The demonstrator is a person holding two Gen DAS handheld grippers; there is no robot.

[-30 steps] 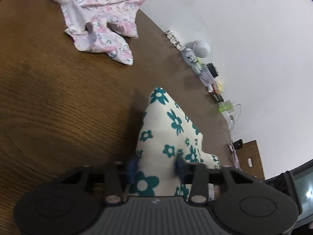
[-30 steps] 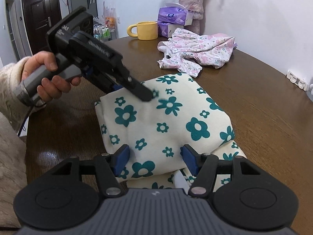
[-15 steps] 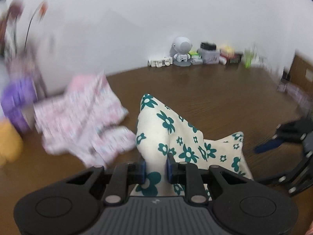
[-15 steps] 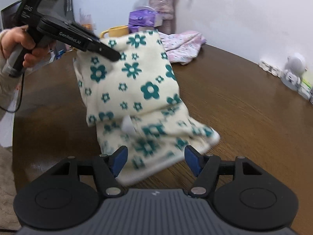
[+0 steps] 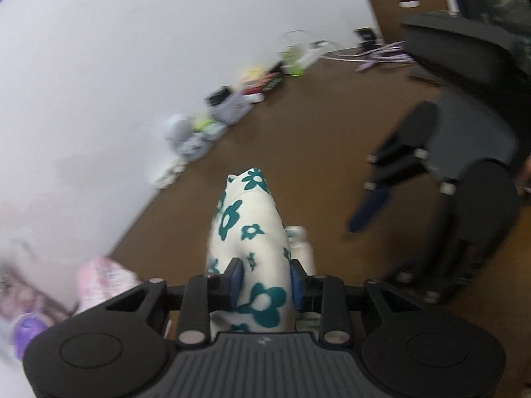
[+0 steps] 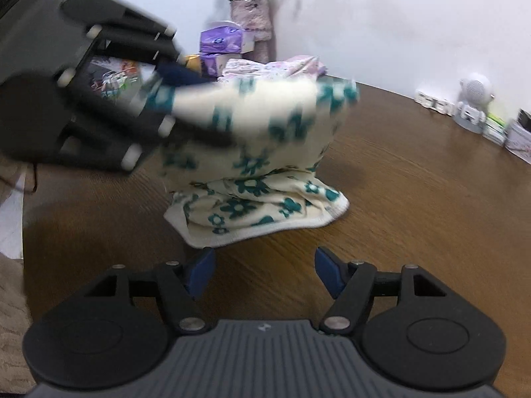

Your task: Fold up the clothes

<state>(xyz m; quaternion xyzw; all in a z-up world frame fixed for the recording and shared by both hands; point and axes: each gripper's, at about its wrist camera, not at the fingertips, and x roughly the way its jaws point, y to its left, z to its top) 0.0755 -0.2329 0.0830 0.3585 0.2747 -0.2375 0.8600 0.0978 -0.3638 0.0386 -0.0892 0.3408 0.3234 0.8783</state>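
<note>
Currently left gripper [image 5: 265, 280] clamps floral garment [image 6: 252, 152] bunched between its fingers; right gripper [image 6: 262, 270] empty, agape; lay hem flat ahead.

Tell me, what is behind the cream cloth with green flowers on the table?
Behind the flowered cloth lies a pink floral garment, partly hidden by it. Further back stand purple tissue packs and a vase; the lifted cloth covers anything lower.

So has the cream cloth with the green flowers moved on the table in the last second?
Yes. In the right wrist view the flowered cloth now hangs lifted from the left gripper, only its hem on the table, farther from the right gripper.
</note>
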